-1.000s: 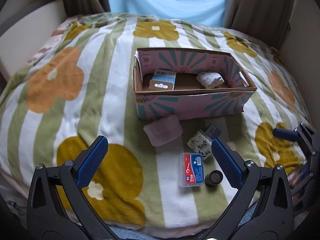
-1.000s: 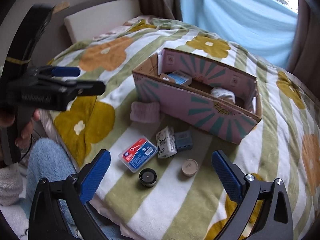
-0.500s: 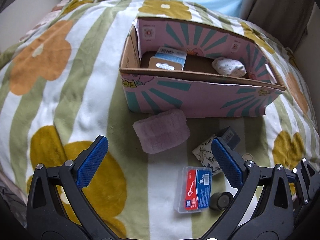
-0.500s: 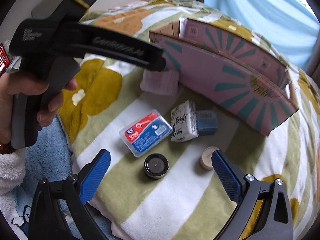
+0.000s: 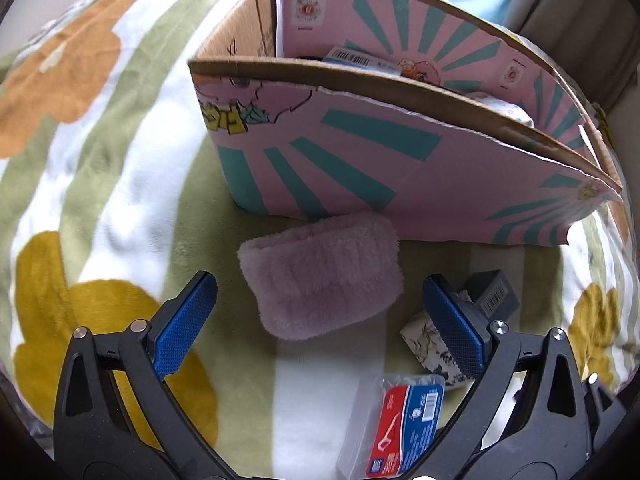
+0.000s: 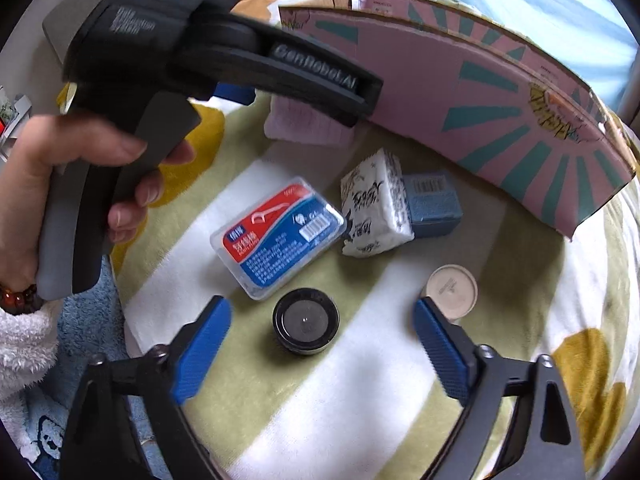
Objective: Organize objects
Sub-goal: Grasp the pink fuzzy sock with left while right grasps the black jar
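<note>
My left gripper (image 5: 320, 320) is open, its blue pads on either side of a fluffy pink cloth (image 5: 320, 276) that lies in front of the pink and teal cardboard box (image 5: 360, 168). My right gripper (image 6: 320, 344) hangs over a small black round jar (image 6: 306, 326); its jaws are closing and the pads stand apart from the jar. A beige round lid (image 6: 452, 290) sits by its right pad. A clear floss-pick case (image 6: 280, 236), a printed tissue pack (image 6: 374, 208) and a small blue box (image 6: 430, 206) lie beyond.
Everything rests on a soft striped flower blanket (image 5: 100, 160). The box holds a blue carton (image 5: 360, 60) and a white bundle (image 5: 512, 110). In the right wrist view, a hand (image 6: 80, 184) holds the left gripper's black body (image 6: 224, 64) over the pink cloth (image 6: 308, 128).
Both grippers came down toward the blanket. The left one closed in on the pink cloth, the right one on the black jar, and the right jaws narrowed.
</note>
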`<state>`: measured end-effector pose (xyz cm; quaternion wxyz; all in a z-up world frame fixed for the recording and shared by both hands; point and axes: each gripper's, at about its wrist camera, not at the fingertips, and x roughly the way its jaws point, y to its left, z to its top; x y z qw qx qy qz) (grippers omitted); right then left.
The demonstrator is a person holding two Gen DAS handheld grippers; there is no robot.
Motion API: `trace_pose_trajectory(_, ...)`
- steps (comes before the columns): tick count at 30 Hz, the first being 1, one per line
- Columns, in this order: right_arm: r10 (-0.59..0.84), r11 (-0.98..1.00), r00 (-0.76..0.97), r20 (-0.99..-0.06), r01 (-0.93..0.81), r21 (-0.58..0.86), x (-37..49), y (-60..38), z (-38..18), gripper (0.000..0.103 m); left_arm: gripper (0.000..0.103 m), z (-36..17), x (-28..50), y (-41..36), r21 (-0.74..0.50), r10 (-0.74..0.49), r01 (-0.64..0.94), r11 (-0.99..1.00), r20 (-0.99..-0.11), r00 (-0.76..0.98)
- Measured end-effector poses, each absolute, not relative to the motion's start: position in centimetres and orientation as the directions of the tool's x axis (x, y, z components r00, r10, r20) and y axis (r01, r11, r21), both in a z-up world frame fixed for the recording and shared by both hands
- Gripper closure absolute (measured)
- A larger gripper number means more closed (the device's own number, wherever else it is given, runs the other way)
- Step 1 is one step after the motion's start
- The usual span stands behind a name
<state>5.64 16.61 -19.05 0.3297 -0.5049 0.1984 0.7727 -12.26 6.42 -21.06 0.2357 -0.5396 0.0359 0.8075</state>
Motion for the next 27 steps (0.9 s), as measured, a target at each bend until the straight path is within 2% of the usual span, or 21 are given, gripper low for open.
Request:
trace_pose_trajectory(1, 0.303, -0.701, -0.270, -0.914, -0.713, -0.022, 5.7, 16.6, -19.3, 0.021, 0.006, -21.3, -12.4, 6.5, -0.197, 0.339, -0.415, -0.889, -0.890, -0.304)
trace_pose_trajectory(3, 0.291, -0.701, -0.267, -0.919, -0.713, -0.015, 5.7, 16.7, -19.7, 0.032, 0.010, -21.7, -12.6, 6.6, -0.199, 0.337, -0.409, -0.891, -0.893, -0.298)
trace_pose_trajectory(7, 0.280, -0.702, -0.273, -0.920, -0.712, -0.003, 5.6, 16.6, -20.2, 0.034, 0.014, -22.3, -12.8, 6.7, -0.214, 0.343, -0.400, -0.891, -0.895, -0.285)
trace_pose_trajectory(8, 0.279, -0.704, -0.273, -0.921, -0.710, -0.003, 5.6, 16.6, -20.3, 0.038, 0.015, -22.4, -12.8, 6.8, -0.216, 0.344, -0.400, -0.891, -0.895, -0.283)
trace_pose_trajectory(10, 0.269, -0.706, -0.274, -0.923, -0.708, 0.004, 5.5, 16.6, -20.6, 0.042, 0.024, -22.5, -12.8, 6.9, -0.226, 0.353, -0.401, -0.888, -0.894, -0.278)
trace_pose_trajectory(13, 0.265, -0.705, -0.269, -0.926, -0.709, 0.004, 5.5, 16.5, -21.0, 0.045, 0.029, -22.5, -12.8, 7.4, -0.231, 0.359, -0.408, -0.883, -0.893, -0.271)
trace_pose_trajectory(16, 0.268, -0.705, -0.262, -0.927, -0.709, -0.003, 5.5, 16.4, -21.2, 0.053, 0.034, -22.6, -12.7, 7.7, -0.230, 0.361, -0.416, -0.880, -0.893, -0.269)
trace_pose_trajectory(20, 0.263, -0.713, -0.277, -0.924, -0.701, 0.008, 5.4, 16.1, -21.1, 0.067, 0.041, -22.4, -12.6, 7.6, -0.247, 0.378, -0.420, -0.873, -0.888, -0.264)
trace_pose_trajectory(21, 0.261, -0.715, -0.282, -0.923, -0.699, 0.012, 5.4, 16.0, -21.1, 0.069, 0.045, -22.3, -12.6, 7.5, -0.252, 0.383, -0.420, -0.872, -0.886, -0.263)
trace_pose_trajectory(27, 0.268, -0.716, -0.288, -0.919, -0.698, 0.009, 5.3, 15.7, -21.1, 0.070, 0.059, -21.3, -12.2, 7.4, -0.266, 0.403, -0.432, -0.861, -0.877, -0.262)
